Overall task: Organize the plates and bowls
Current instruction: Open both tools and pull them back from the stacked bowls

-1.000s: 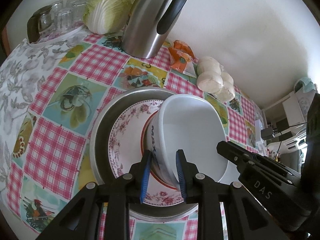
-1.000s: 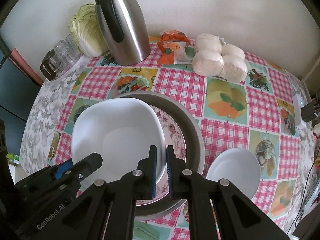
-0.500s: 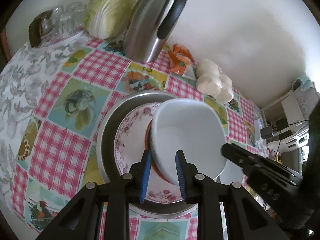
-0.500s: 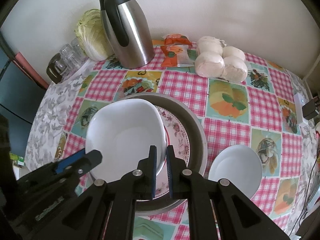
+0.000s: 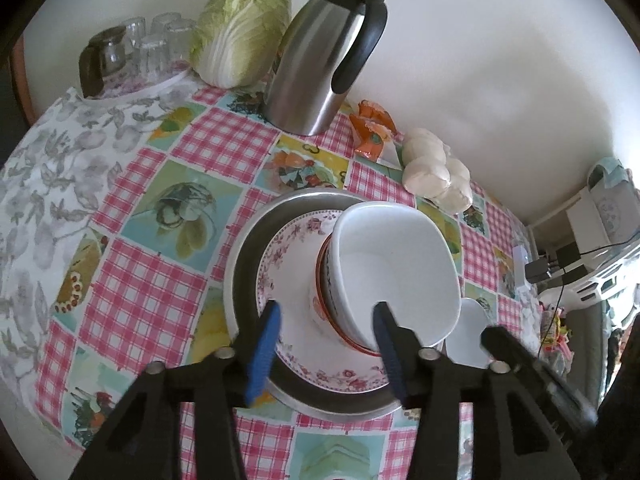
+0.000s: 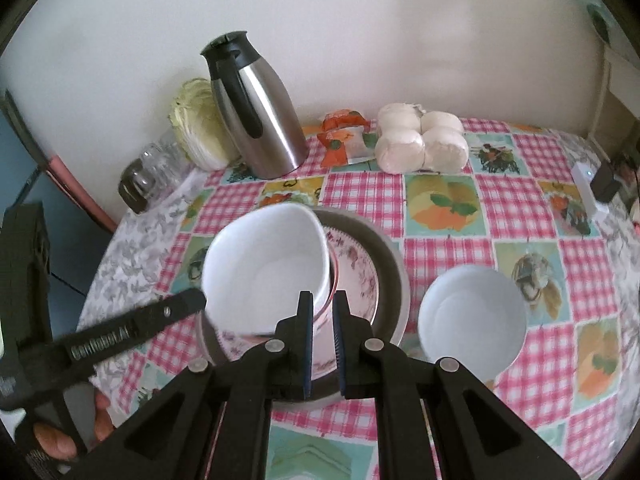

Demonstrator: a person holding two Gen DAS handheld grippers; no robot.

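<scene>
The left gripper (image 5: 326, 334), jaws opening, frees the squarish white bowl (image 5: 394, 268) nested mid-table on the floral plate (image 5: 288, 248); the right gripper (image 6: 322, 322) is closed and empty.

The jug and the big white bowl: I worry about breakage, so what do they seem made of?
Jug: brushed steel by its dull streaky sheen, with a black, likely plastic, handle and lid. White bowl: glossy, smooth and opaque; ceramic or melamine, the look cannot decide.
</scene>
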